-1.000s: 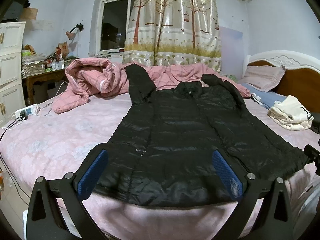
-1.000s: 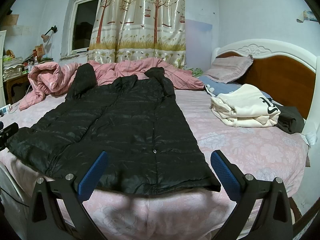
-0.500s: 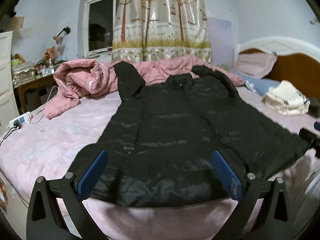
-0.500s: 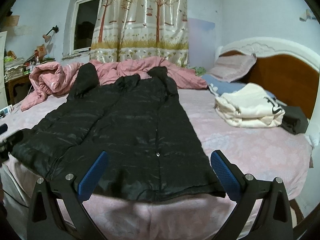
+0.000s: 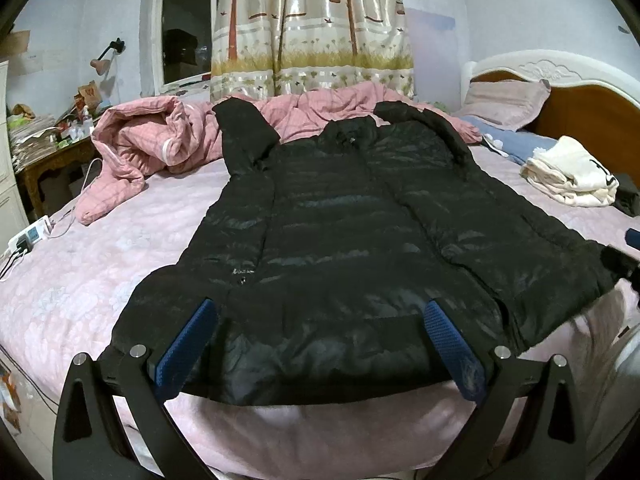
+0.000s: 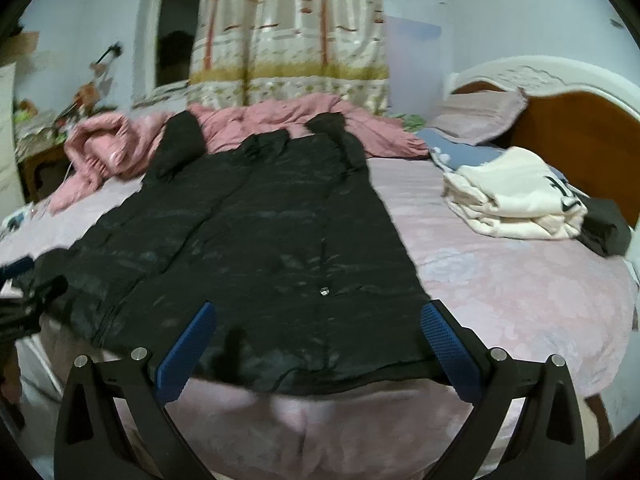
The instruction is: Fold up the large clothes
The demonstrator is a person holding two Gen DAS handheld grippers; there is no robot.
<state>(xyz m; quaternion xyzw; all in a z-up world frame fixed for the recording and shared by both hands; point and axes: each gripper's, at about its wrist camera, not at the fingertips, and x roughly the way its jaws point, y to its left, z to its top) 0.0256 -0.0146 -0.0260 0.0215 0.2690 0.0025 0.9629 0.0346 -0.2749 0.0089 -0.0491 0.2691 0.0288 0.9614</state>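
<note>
1. Flat on the pink bed sheet lies the black puffer coat, hem toward both cameras, sleeves toward the crumpled pink quilt.
2. Just over the hem, the left gripper stands wide apart, gripping nothing.
3. Likewise the right gripper gapes over the hem, empty.
4. Folded cream clothing sits near the headboard.
</note>
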